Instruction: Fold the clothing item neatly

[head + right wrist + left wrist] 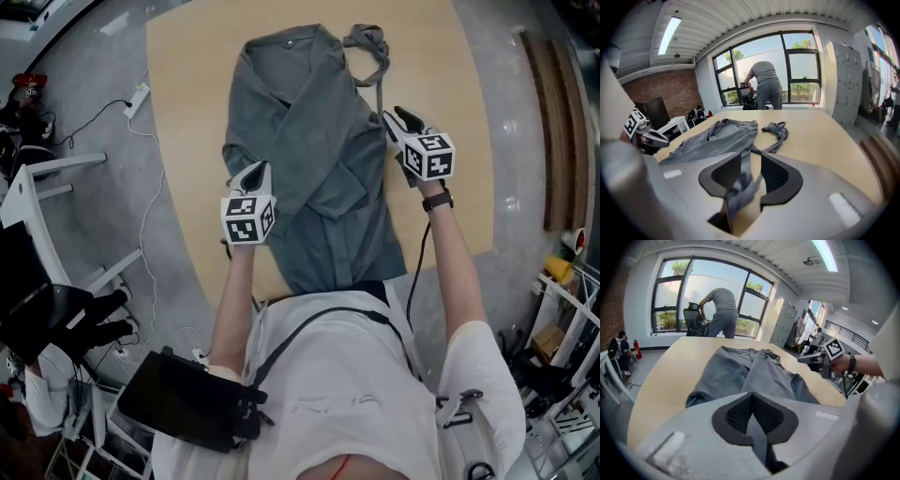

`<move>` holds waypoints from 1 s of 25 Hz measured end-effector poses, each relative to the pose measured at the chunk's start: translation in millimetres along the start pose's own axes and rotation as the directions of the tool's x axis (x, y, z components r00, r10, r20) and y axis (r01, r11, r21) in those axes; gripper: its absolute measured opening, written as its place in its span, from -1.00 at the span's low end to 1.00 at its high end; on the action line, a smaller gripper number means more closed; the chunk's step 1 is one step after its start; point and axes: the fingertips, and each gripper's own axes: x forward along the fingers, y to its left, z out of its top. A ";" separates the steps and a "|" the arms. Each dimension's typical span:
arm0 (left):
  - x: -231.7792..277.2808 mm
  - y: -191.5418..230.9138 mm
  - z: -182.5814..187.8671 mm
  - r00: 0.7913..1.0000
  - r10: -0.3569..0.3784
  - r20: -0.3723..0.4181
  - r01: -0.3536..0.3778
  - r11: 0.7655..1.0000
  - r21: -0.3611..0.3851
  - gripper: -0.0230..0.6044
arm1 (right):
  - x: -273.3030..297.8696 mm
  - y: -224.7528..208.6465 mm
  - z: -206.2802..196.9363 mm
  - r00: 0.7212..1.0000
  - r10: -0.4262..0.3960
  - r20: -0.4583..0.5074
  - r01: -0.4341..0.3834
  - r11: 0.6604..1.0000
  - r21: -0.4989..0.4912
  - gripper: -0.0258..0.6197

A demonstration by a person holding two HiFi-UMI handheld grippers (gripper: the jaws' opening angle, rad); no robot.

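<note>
Head view shows the grey garment [309, 141] lying lengthwise mid-surface [187, 84], its hem at the near edge and its sleeves crossed inward. Your left hand-held gripper [255, 172] is closed and empty. Your right hand-held gripper [403, 118] is part-open, with cloth slack between its jaws. The likely next move is to take the hem and fold it away from you.

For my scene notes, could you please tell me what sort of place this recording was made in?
Probably an open-plan office or lab: a large wooden table bearing the grey garment, tall metal lockers along one wall, and big dark-framed windows behind.
</note>
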 end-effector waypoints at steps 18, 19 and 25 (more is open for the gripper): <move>12.8 -60.3 -32.8 0.990 -0.071 -0.123 0.075 0.997 0.025 -0.92 | 184.1 -127.5 81.1 0.972 -0.091 -0.216 0.062 0.989 -0.135 -0.41; 9.4 -57.7 -34.4 0.990 -0.065 -0.122 0.068 0.997 0.023 -0.92 | 180.6 -130.8 80.5 0.972 -0.100 -0.214 0.079 0.991 -0.105 -0.42; -17.7 -47.1 -35.3 0.995 -0.060 -0.079 0.060 0.998 0.002 -0.92 | 102.7 -137.9 86.5 0.981 -0.166 -0.105 0.165 0.986 -0.015 -0.44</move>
